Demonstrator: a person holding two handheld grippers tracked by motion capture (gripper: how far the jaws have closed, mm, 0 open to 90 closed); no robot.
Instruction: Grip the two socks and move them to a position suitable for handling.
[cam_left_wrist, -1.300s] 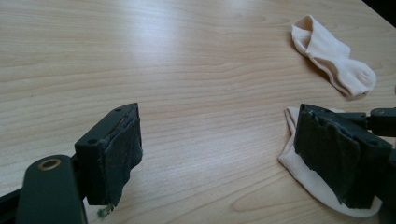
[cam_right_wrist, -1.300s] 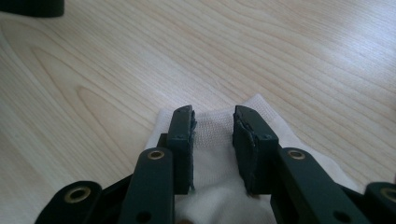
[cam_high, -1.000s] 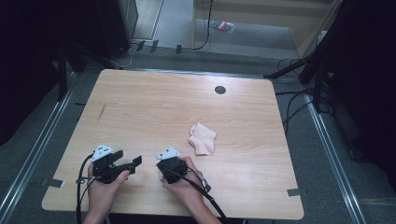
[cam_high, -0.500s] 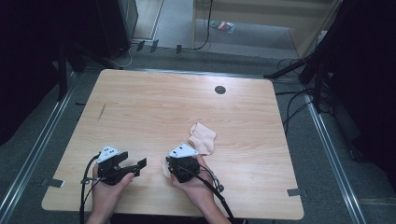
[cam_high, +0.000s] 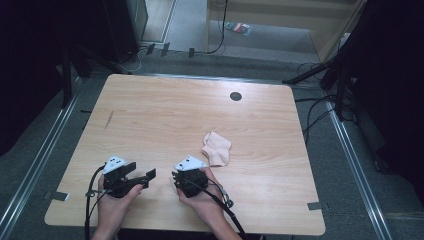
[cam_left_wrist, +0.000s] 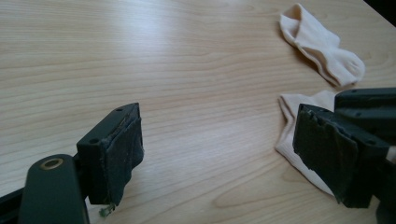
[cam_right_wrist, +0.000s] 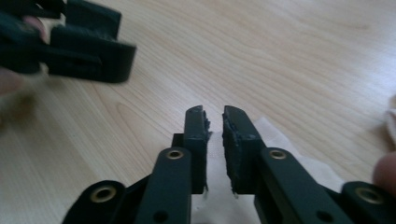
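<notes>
Your left tongs (cam_left_wrist: 219, 154) are spread wide above the table (cam_high: 165, 115). Your right tongs (cam_right_wrist: 215, 140) are nearly closed over a pale sock (cam_right_wrist: 299, 163), gripping nothing.

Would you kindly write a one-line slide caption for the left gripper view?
Open left tool above a wooden table, one pale sock beyond, a second sock by its jaw.

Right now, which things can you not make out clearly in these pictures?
- Right gripper view: whether the right tool grips the pale sock below it; its nearly shut jaws hide the contact.
- Left gripper view: the nearer sock is partly hidden behind the black jaw at right.
- High view: the dark round spot on the table is too small to identify.
</notes>
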